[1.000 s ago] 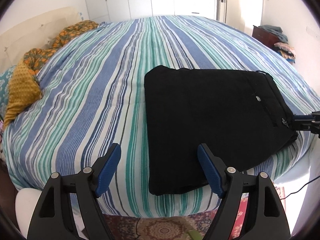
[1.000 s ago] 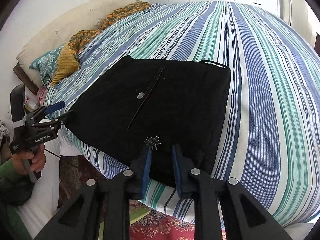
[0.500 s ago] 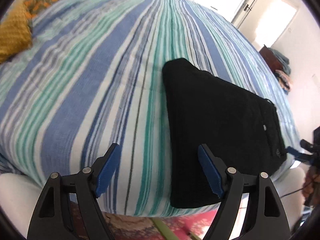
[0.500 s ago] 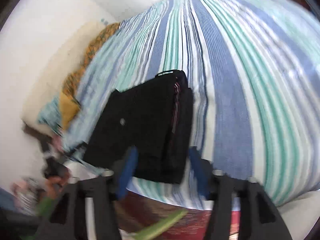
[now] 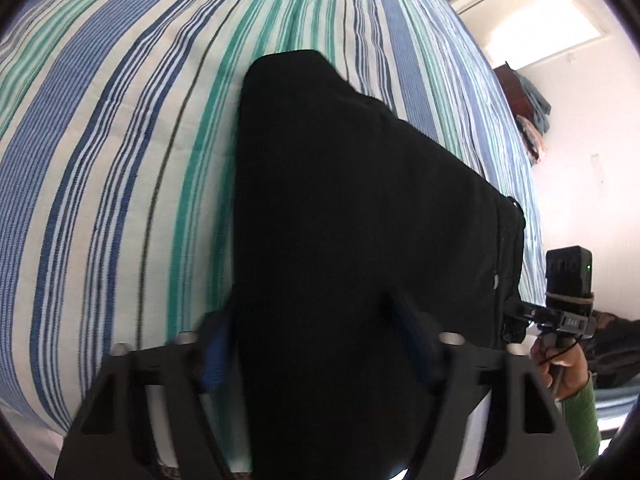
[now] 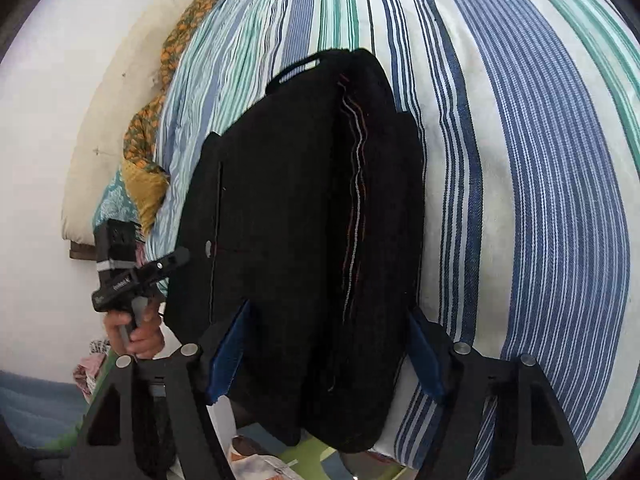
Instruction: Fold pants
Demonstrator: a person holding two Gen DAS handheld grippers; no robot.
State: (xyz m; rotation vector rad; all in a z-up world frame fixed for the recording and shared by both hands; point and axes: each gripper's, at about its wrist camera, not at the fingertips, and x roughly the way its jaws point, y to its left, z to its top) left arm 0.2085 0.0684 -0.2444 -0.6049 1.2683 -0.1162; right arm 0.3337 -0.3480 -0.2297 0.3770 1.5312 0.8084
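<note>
**Pants ready for the next fold**

Pants lie folded and black at the near edge of the striped bed. The left gripper has just been closing, the right gripper too. Each straddles one end, jaws apart, probably to lift together. Beyond lies plenty of bare bed.

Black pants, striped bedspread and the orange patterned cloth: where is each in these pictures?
black pants (image 5: 340, 220), left wrist view, middle of the folded fabric.
striped bedspread (image 6: 540, 160), right wrist view, bare blue stripes.
orange patterned cloth (image 6: 178, 46), right wrist view, part beside the cream pillow.
</note>
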